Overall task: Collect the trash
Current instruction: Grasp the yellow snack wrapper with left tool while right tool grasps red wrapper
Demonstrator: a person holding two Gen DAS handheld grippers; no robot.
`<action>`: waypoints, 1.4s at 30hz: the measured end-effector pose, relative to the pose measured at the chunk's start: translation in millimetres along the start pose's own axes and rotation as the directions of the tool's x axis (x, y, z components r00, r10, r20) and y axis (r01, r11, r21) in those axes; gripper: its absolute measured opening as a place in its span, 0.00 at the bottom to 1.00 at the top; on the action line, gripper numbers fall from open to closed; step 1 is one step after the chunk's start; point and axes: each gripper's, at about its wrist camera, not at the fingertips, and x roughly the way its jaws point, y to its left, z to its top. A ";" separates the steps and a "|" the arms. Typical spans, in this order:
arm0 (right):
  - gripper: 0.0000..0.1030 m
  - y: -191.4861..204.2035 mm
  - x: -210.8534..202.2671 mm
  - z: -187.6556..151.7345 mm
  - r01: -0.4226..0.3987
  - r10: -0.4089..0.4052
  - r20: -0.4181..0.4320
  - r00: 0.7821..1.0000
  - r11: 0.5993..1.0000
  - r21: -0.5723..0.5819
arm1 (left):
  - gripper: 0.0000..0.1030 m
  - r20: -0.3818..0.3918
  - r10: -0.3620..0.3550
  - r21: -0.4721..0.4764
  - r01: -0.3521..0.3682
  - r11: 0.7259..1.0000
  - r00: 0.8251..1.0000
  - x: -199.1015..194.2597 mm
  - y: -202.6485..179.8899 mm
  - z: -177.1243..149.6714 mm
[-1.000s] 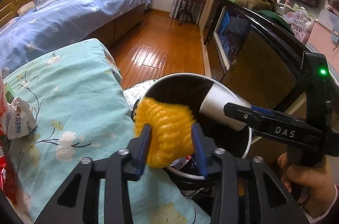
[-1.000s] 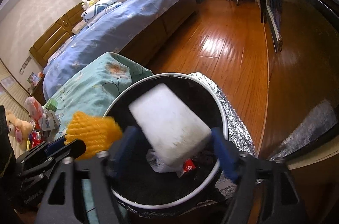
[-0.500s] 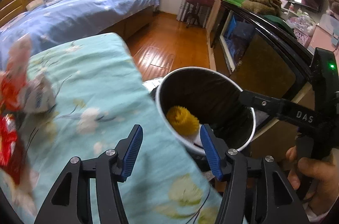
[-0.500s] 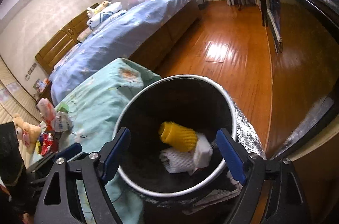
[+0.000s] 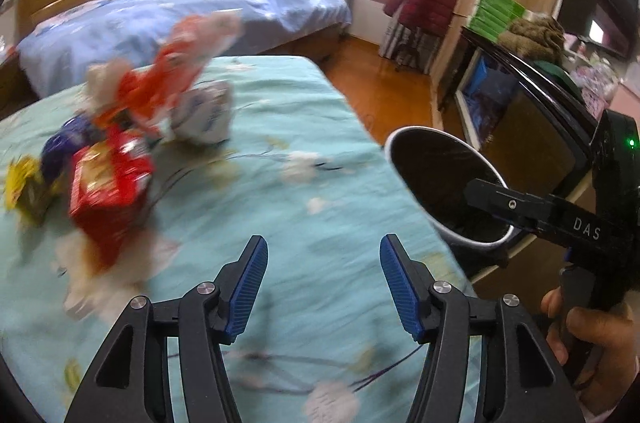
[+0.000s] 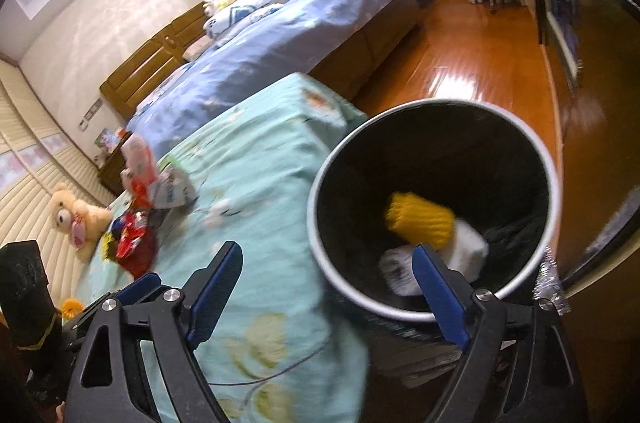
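One round black trash bin (image 6: 434, 207) stands beside the bench draped in a teal floral cloth (image 5: 280, 207); inside lie one yellow foam net (image 6: 420, 221) and what look like two white pieces. A blurred heap of red, blue and yellow wrappers (image 5: 120, 151) sits on the cloth. A second ago each gripper carried a piece; now left gripper (image 5: 322, 287) and right gripper (image 6: 326, 293) have jaws wide and empty.

one round bin (image 6: 434, 311) holds three pieces of trash: one yellow foam net (image 6: 420, 221) and two white lumps (image 6: 468, 249). one teddy bear (image 6: 76, 219). two grippers, each with two blue pads (image 5: 248, 287).
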 end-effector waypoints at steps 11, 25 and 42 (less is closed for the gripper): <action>0.86 52.7 23.7 -18.8 -0.074 0.071 -0.051 0.996 0.995 -0.064 | 0.56 0.044 0.089 -0.073 -0.086 0.994 0.995 -61.5 46.4 -27.7; 0.86 114.8 45.5 -36.5 -0.171 0.157 -0.113 0.981 0.977 -0.129 | 0.56 0.056 0.223 -0.191 -0.209 0.959 0.973 -107.1 104.0 -43.4; 0.86 169.6 87.5 -36.3 -0.267 0.236 -0.196 0.952 0.952 -0.152 | 0.56 0.018 0.257 -0.309 -0.239 0.921 0.966 -81.5 166.6 -18.7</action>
